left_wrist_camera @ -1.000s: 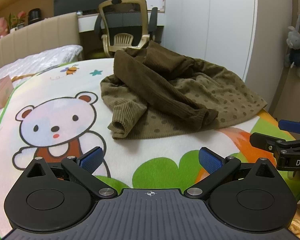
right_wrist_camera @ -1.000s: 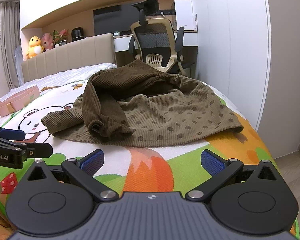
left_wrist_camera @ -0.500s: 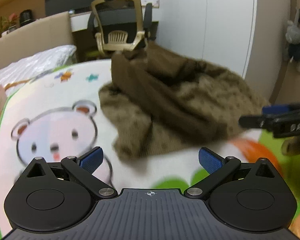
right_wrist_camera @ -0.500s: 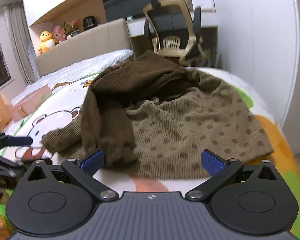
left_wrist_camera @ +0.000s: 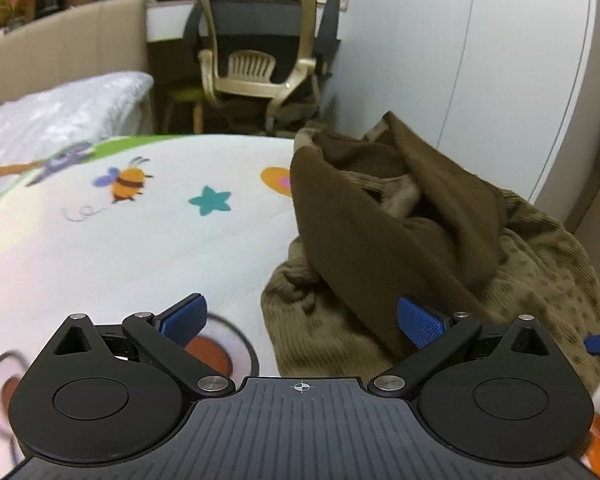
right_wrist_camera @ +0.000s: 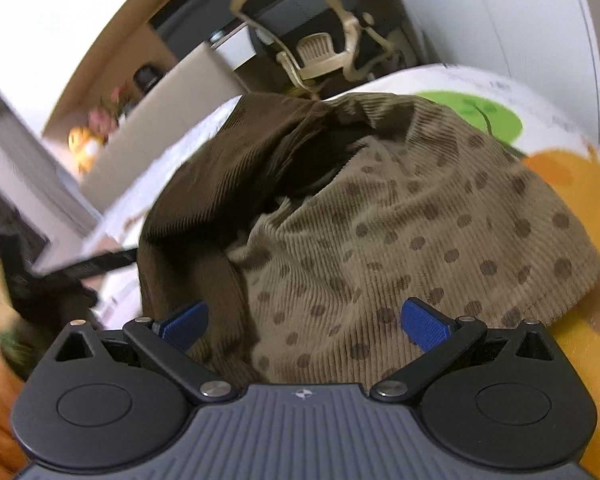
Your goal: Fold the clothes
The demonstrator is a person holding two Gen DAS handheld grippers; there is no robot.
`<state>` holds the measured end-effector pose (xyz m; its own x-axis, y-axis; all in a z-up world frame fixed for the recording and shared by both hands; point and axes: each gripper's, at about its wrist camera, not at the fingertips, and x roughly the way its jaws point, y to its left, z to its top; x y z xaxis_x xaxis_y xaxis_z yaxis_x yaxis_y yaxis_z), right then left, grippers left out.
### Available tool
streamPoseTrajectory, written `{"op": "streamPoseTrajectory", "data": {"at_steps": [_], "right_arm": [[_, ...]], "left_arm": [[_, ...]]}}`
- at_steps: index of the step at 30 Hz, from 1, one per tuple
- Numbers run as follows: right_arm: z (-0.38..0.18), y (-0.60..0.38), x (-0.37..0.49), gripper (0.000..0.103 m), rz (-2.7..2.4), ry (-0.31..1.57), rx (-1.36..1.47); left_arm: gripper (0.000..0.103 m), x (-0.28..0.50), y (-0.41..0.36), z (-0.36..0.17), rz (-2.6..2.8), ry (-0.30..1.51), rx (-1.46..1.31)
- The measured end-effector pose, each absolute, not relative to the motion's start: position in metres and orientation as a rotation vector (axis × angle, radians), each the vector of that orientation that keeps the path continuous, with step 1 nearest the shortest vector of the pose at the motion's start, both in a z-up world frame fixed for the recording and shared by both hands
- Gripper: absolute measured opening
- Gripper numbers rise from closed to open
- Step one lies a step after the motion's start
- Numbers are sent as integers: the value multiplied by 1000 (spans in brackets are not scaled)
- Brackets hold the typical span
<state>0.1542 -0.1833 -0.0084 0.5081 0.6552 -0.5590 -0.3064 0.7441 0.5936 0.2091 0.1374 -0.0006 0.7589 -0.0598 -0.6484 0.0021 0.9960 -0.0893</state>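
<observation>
Both grippers have moved in on the one brown garment (right_wrist_camera: 380,240), which now fills much more of each view than a second ago. It lies crumpled on the cartoon bedspread (left_wrist_camera: 140,240), in front of the single office chair (left_wrist_camera: 256,48). The left gripper (left_wrist_camera: 300,322) and the right gripper (right_wrist_camera: 304,322) each stand wide apart, holding nothing, just over the garment's near edge.

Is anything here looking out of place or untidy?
Yes: the brown garment lies crumpled on the bed cover, its dark sleeve thrown across the dotted body. Both grippers are open.
</observation>
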Motion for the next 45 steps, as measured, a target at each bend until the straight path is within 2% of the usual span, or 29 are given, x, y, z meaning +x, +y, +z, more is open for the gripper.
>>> {"op": "streamPoseTrajectory", "data": {"at_steps": [4, 7, 11, 14, 16, 18, 19, 20, 25, 31, 34, 39, 42, 44, 45], "right_arm": [[2, -178, 164, 103, 630, 852, 362], [32, -167, 177, 102, 542, 649, 134], [47, -136, 230, 85, 486, 546, -118], [33, -110, 286, 68, 427, 584, -207], [21, -104, 320, 68, 438, 653, -128], [11, -97, 333, 56, 489, 701, -40], [7, -93, 334, 46, 518, 718, -2], [3, -89, 336, 46, 547, 735, 35], [-2, -72, 291, 46, 653, 727, 8], [2, -84, 205, 46, 774, 768, -7], [4, -96, 154, 46, 824, 785, -21], [15, -114, 81, 47, 839, 720, -166], [38, -118, 49, 53, 805, 581, -283], [55, -115, 33, 68, 832, 495, -290], [61, -112, 24, 72, 877, 467, -279]], "left_arm": [[102, 225, 139, -9, -88, 709, -74], [102, 236, 136, -12, -103, 708, -67], [101, 250, 126, -18, -114, 698, -38], [101, 256, 122, -23, -102, 689, -46], [101, 257, 121, -25, -102, 681, -51], [96, 257, 122, -28, -119, 686, -70], [86, 256, 124, -28, -149, 691, -96], [79, 255, 127, -29, -187, 700, -133], [79, 239, 128, -31, -226, 728, -166], [79, 169, 104, -27, -274, 778, -164], [81, 124, 99, -26, -304, 803, -182], [91, 63, 108, -27, -311, 833, -232], [94, 44, 113, -24, -275, 824, -231], [94, 38, 117, -18, -243, 802, -234], [94, 34, 117, -14, -235, 788, -236]]}}
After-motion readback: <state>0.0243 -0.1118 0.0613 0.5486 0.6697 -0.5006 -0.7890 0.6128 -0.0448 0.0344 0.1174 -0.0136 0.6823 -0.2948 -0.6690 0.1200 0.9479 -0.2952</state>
